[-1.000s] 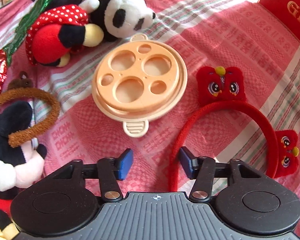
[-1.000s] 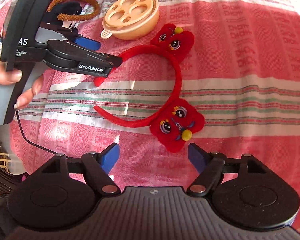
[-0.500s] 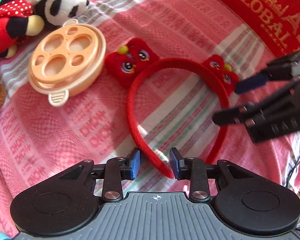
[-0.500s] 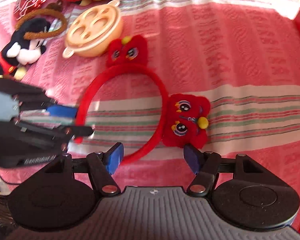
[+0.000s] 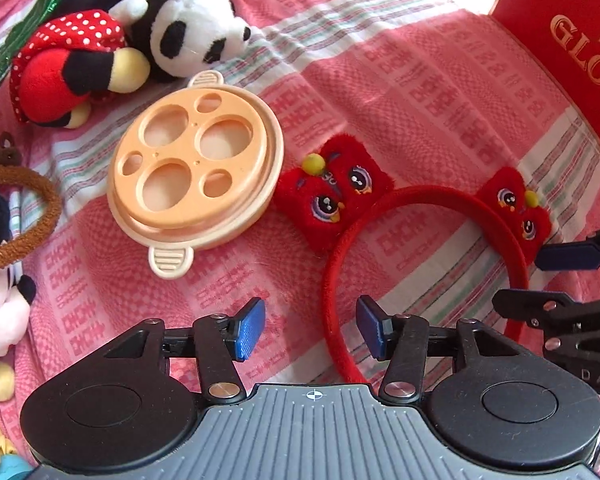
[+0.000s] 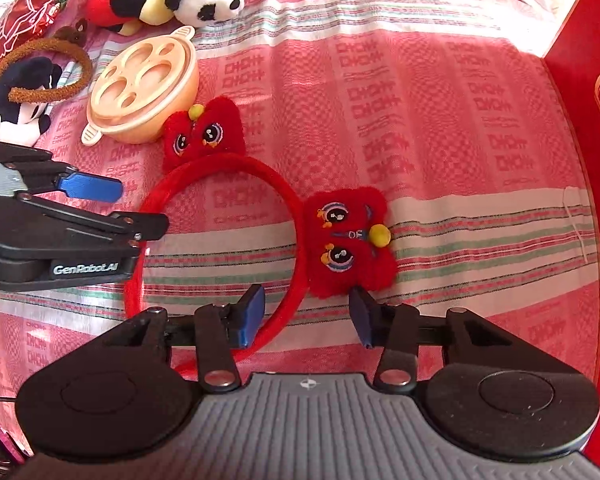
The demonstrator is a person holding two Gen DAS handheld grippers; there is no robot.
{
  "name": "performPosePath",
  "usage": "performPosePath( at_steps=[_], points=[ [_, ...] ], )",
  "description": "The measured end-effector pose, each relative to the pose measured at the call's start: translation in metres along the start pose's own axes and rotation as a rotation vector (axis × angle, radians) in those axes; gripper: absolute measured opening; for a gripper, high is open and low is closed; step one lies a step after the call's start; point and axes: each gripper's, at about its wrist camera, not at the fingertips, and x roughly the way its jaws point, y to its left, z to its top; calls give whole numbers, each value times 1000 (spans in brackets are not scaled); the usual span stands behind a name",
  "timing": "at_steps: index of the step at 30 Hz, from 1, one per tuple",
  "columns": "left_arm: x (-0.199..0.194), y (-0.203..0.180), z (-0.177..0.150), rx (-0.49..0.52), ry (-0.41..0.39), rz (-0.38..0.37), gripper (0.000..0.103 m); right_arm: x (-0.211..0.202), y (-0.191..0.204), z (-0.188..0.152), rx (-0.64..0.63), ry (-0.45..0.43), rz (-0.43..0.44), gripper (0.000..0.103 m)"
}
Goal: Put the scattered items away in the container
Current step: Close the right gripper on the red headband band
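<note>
Around the red headband (image 6: 292,240), right gripper (image 6: 306,318) jaws closing.

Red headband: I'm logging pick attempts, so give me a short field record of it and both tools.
item: red headband, flat on the pink cloth
left tool: jaws opening, one band end between them, pads not pressing
right tool: jaws closing, other band end between them, not gripped yet
nearest neighbour: peach lid, beside one plush face
container: red box, at the right edge
</note>
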Motion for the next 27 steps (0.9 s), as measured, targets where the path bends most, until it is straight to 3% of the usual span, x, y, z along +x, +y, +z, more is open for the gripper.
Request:
performPosePath(
  at_steps=[2,3,4,5,6,11,12,13,14,17,19,26,27],
  points=[
    [2,-6,-1,28,-17,24,67,1,2,-2,3,12,24,40],
    [1,-10,-1,44,-19,42,56,1,3,-3,-7,11,20,37],
    [1,-11,-1,47,-27,42,34,2,5,-1,-14,7,13,36],
    [0,-11,-2,48,-31,33,23,2,5,0,-16,-1,3,34],
    [-1,-12,-1,50,-27,37,2,2,5,1,-12,-9,-4,33],
    [1,-8,-2,43,-21,12,1,8,-2,6,-4,-26,-10,23],
    [1,-9,-1,42,-18,10,6,9,-3,7,-8,-33,-13,22],
    [2,-9,0,36,-15,6,21,8,-3,7,-12,-42,-23,22],
    [2,-9,1,23,-12,0,28,9,-3,8,-18,-46,-29,22],
    [4,-12,5,-3,-13,6,38,11,-5,12,-31,-56,-40,22],
    [7,-16,8,-7,-16,26,51,12,-5,15,-43,-61,-37,22],
    [11,-28,10,-28,-21,68,52,11,-5,18,-101,-66,-36,20],
    [8,-26,10,-49,-23,65,34,12,-6,18,-111,-73,-46,14]
  ],
)
